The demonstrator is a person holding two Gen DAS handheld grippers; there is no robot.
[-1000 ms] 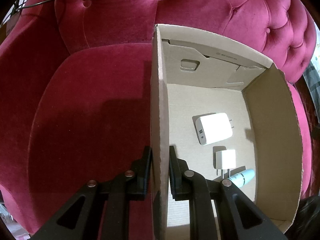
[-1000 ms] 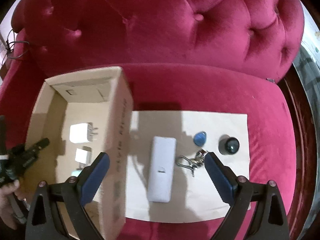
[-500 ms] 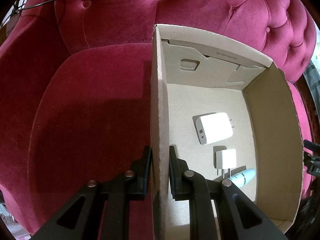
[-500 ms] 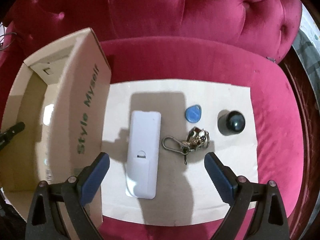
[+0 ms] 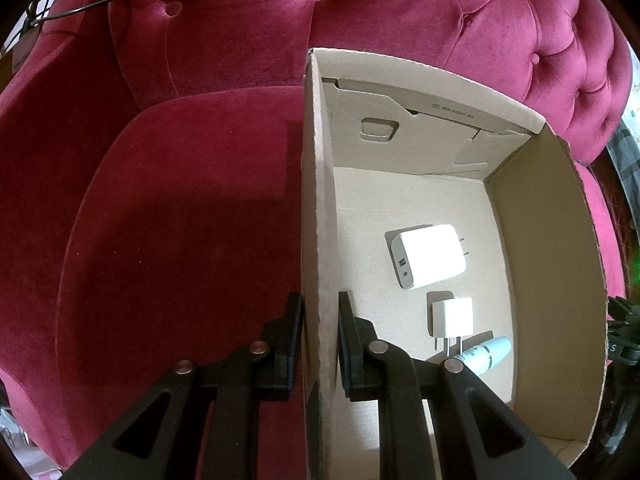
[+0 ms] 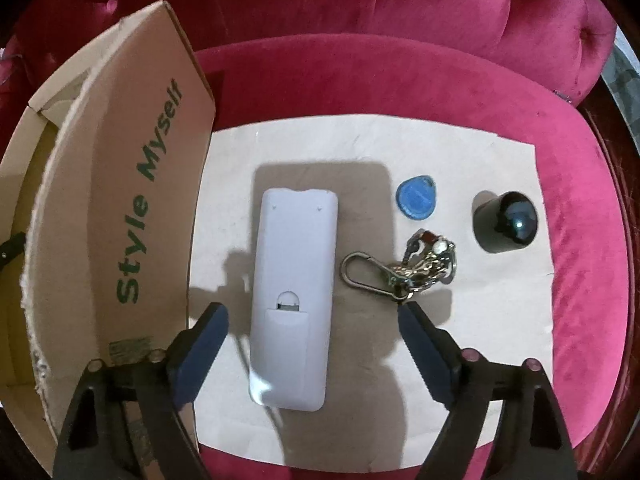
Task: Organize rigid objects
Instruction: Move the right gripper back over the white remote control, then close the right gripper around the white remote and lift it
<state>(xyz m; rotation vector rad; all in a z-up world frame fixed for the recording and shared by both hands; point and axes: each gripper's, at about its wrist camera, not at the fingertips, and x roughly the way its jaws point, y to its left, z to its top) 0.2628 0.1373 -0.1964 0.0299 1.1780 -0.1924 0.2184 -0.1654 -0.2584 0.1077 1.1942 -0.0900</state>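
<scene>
My left gripper [image 5: 320, 304] is shut on the left wall of the cardboard box [image 5: 316, 208], one finger inside and one outside. Inside the box lie a large white charger [image 5: 430, 256], a small white plug [image 5: 454, 316] and a pale blue tube [image 5: 486, 354]. My right gripper [image 6: 312, 312] hangs low over a white remote [image 6: 294, 292] lying face down on a paper sheet [image 6: 480, 320]. Its blue-padded jaws are closing with the remote's lower half between them, not touching. A blue tag [image 6: 416, 202], a keychain with carabiner [image 6: 404, 268] and a black cap [image 6: 506, 222] lie to the right.
Everything sits on a crimson tufted velvet sofa [image 6: 360, 92]. The box's outer wall [image 6: 132, 216], printed "Style Myself", stands just left of the remote. A black cable [image 5: 76, 0] lies at the sofa's far left corner.
My right gripper has sunk toward the remote, which now looks larger between the fingers, and its jaws have narrowed. My left gripper and the box have not moved.
</scene>
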